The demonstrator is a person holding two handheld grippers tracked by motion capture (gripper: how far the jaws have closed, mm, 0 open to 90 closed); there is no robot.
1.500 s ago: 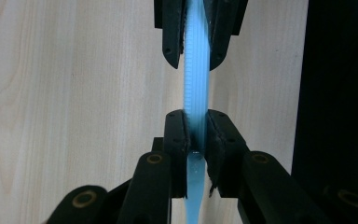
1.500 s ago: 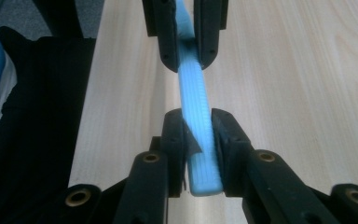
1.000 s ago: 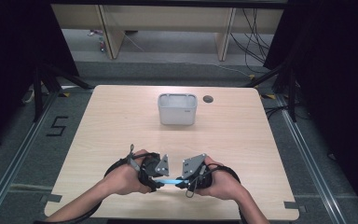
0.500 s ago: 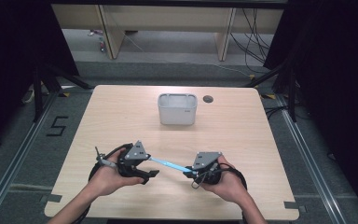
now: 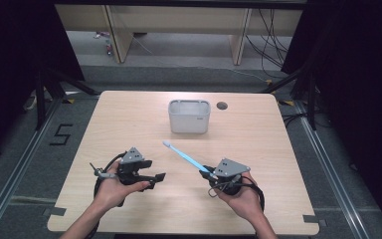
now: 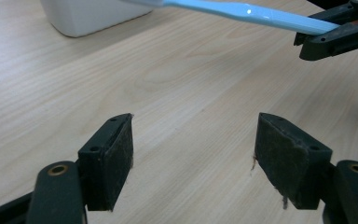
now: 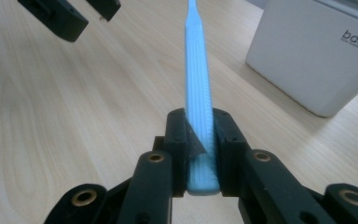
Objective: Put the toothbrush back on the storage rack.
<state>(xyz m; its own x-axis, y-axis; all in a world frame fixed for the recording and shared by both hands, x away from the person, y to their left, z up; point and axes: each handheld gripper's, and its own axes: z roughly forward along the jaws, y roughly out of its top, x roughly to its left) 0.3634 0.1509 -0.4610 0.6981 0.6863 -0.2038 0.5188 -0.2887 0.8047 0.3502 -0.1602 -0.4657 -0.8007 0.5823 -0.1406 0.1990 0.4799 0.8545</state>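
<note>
1. In the high view, my right gripper [image 5: 210, 174] sits at the lower centre-right of the frame, clamped on the handle end of a light-blue toothbrush [image 5: 186, 158], which slants from the jaws up and to the left, its white head toward the middle of the frame.

2. In the right gripper view, my jaws press on both sides of the ribbed blue handle at lower centre, the butt of the toothbrush [image 7: 198, 88] poking out just behind the pads and the shaft running straight up to the top edge of the frame.

3. My left gripper [image 5: 159, 176] lies at the lower left of the high view, well apart from the toothbrush. Its jaws have just been opening and now stand wide with nothing between them.

4. The left gripper view shows my two black pads [image 6: 113, 160] at the lower left and lower right with bare wood between them; the toothbrush [image 6: 242, 11] crosses the top of the frame into the right gripper [image 6: 307, 39] at upper right.

5. A white rectangular bin [image 5: 189, 116] stands upright on the wooden table [image 5: 119, 124] at upper centre of the high view, beyond the brush head and not touching it.

6. A small dark round hole [image 5: 222, 105] shows in the tabletop just to the right of the bin.
</note>
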